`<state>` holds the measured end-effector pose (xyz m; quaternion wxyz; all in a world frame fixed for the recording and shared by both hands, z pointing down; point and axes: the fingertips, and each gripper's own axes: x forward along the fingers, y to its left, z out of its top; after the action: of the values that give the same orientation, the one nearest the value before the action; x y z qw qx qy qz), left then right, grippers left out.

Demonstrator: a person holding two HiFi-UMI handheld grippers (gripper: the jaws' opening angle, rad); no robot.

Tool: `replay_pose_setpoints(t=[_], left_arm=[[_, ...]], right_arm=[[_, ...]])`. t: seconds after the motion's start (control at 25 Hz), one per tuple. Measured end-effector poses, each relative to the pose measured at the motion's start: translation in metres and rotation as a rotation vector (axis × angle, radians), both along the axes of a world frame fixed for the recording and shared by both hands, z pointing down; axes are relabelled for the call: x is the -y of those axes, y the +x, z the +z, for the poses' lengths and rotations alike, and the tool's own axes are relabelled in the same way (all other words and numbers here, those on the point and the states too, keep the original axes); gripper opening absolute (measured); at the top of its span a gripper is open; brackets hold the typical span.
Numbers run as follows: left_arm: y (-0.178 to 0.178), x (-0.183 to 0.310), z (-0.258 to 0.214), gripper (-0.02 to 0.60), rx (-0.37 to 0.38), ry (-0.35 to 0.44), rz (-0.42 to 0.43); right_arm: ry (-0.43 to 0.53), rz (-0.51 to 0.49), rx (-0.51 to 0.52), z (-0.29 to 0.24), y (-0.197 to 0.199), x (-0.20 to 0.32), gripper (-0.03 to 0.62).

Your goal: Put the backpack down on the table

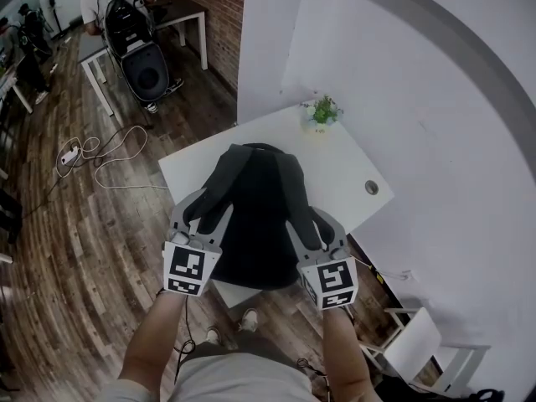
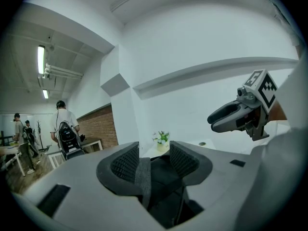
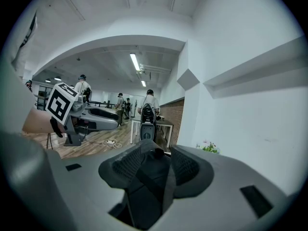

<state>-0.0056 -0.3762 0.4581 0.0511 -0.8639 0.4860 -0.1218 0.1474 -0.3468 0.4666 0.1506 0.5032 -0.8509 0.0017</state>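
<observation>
A black backpack (image 1: 255,216) lies flat on the small white table (image 1: 347,162), with its straps toward me. My left gripper (image 1: 209,212) is at its near left corner. In the left gripper view a grey strap (image 2: 142,177) rests against the left pad of the left gripper (image 2: 154,162), with a gap to the right pad, so the jaws stand open. My right gripper (image 1: 311,229) is at the near right corner. In the right gripper view black fabric and a strap (image 3: 166,182) fill the space between the pads of the right gripper (image 3: 157,165), which is shut on them.
A small potted plant (image 1: 321,114) stands at the table's far corner by the white wall, and a cable hole (image 1: 371,188) sits near the right edge. A white chair (image 1: 419,342) is at lower right. Cables (image 1: 100,153) lie on the wooden floor, and people stand at desks (image 1: 126,7) farther off.
</observation>
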Motion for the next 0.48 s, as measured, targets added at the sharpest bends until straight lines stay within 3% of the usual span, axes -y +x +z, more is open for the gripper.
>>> replay_pose_setpoints(t=[0.12,0.28,0.48], left_arm=[[-0.004,-0.006,-0.004,0.188,0.003,0.011,-0.008],[-0.008,-0.014,-0.012,0.083,0.003,0.030,-0.021],[-0.012,-0.027,-0.024,0.020,-0.001,0.061,-0.022]], right_arm=[[0.008,0.004,-0.002,-0.003,-0.002,-0.006,0.204],[0.029,0.024,-0.016,-0.011,-0.001,-0.012,0.121],[0.059,0.042,-0.014,-0.026,-0.001,-0.022,0.072]])
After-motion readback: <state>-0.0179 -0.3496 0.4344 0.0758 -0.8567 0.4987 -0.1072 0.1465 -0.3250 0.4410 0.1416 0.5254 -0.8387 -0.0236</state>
